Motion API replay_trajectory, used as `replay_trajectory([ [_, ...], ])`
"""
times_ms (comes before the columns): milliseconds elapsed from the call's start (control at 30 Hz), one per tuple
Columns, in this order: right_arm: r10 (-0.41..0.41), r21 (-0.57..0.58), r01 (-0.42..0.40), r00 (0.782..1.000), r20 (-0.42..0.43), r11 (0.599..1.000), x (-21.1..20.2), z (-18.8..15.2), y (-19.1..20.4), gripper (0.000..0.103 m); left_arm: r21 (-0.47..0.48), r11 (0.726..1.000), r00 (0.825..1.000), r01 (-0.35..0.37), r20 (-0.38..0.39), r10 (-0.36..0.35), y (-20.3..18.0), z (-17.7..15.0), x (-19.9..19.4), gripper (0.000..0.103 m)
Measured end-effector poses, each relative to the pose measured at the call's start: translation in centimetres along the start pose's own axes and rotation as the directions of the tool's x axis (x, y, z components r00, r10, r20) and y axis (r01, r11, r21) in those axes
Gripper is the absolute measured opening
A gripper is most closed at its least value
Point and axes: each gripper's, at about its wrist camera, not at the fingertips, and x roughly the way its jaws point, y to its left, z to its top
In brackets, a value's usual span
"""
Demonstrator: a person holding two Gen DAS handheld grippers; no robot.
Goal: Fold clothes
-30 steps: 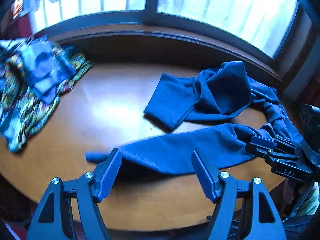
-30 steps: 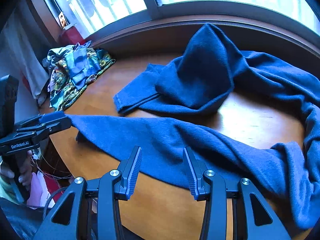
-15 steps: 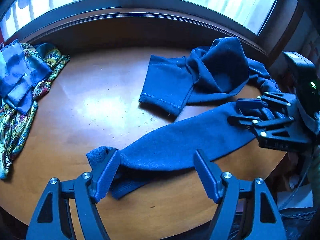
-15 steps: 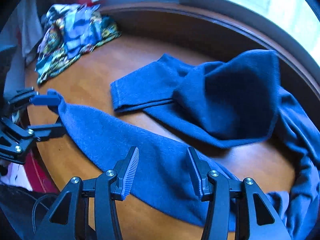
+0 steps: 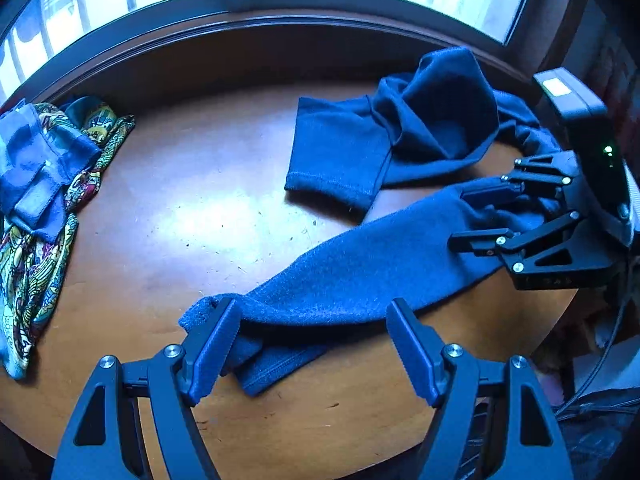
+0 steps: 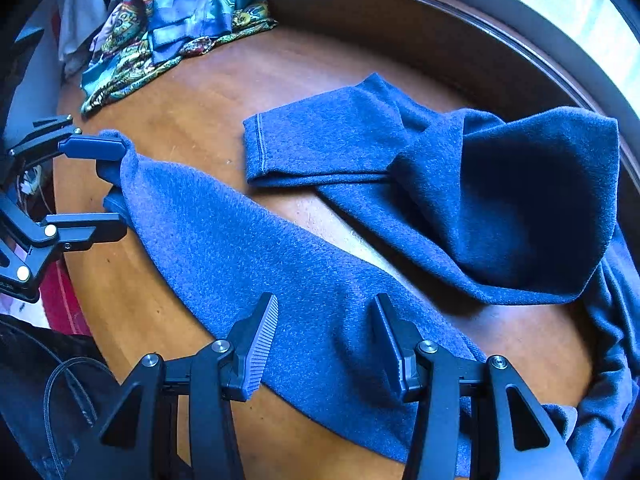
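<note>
Two claws, the left gripper point(image 5: 312, 344) and right gripper point(image 6: 326, 340), are both wide open over the blue top point(image 6: 248, 248), lying bunched on the table point(image 5: 192, 208). Folding has barely begun.

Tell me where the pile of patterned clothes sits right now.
The patterned clothes lie at the table's far left edge in the left wrist view, near the window sill, well apart from the blue garment.

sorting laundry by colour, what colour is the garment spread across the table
Solid dark blue garment, no print; clearest in the right wrist view.
</note>
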Motion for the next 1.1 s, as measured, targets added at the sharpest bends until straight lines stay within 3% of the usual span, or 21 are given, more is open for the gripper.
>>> replay_trajectory([
  [33, -0.008, -0.009, 0.008, 1.000, 0.005, 1.000, 0.0, -0.1, 0.2, 0.037, 0.004, 1.000, 1.000, 0.000, -0.002, 0.000, 0.0, 0.0, 0.2, 0.074],
  [100, -0.030, -0.011, 0.031, 0.999, 0.017, 0.999, -0.2, -0.2, 0.6, 0.011, 0.006, 1.000, 1.000, 0.006, -0.005, -0.006, 0.0, 0.0, 0.5, 0.074],
  [233, -0.063, 0.038, 0.061, 0.996, 0.062, 0.997, -0.9, 0.2, -0.2, 0.006, 0.012, 1.000, 1.000, -0.002, -0.007, 0.002, 0.1, 0.5, 1.5, 0.074],
  [333, -0.149, 0.082, 0.139, 0.979, 0.138, 0.987, -2.7, 1.9, -1.4, 0.005, 0.047, 0.998, 0.999, -0.030, 0.015, 0.029, 0.1, 2.0, 1.7, 0.074],
  [367, -0.182, 0.110, 0.164, 0.968, 0.175, 0.980, -3.7, 2.5, -1.8, 0.005, 0.063, 0.997, 0.998, -0.050, 0.030, 0.048, 0.0, 2.7, 1.5, 0.074],
  [433, -0.275, 0.169, 0.235, 0.922, 0.272, 0.957, -6.6, 3.5, -2.4, 0.005, 0.079, 0.991, 0.990, -0.110, 0.099, 0.102, 0.1, 4.1, 0.2, 0.074],
  [567, -0.325, 0.203, 0.262, 0.855, 0.404, 0.943, -10.9, 3.6, -1.6, 0.005, 0.034, 0.985, 0.967, -0.168, 0.201, 0.158, 1.4, 5.6, -2.5, 0.074],
  [633, -0.287, 0.172, 0.236, 0.870, 0.401, 0.956, -10.6, 2.8, -0.6, 0.005, -0.015, 0.985, 0.963, -0.169, 0.210, 0.169, 2.6, 5.4, -3.2, 0.074],
  [767, -0.141, 0.091, 0.119, 0.948, 0.286, 0.989, -5.8, 0.4, 2.4, 0.005, -0.101, 0.981, 0.970, -0.163, 0.168, 0.178, 5.2, 3.3, -3.0, 0.074],
  [833, -0.073, 0.077, 0.057, 0.975, 0.211, 0.995, -3.2, -0.9, 4.1, 0.005, -0.129, 0.980, 0.976, -0.151, 0.139, 0.169, 6.0, 2.2, -2.7, 0.074],
  [967, 0.029, 0.100, -0.043, 0.991, 0.131, 0.994, -0.7, -2.1, 5.4, 0.006, -0.154, 0.979, 0.982, -0.136, 0.107, 0.153, 6.6, 0.5, -2.4, 0.074],
  [1100, 0.068, 0.140, -0.082, 0.992, 0.105, 0.987, -0.4, -1.9, 4.7, 0.009, -0.151, 0.982, 0.986, -0.112, 0.107, 0.129, 6.1, 0.3, -2.7, 0.074],
])
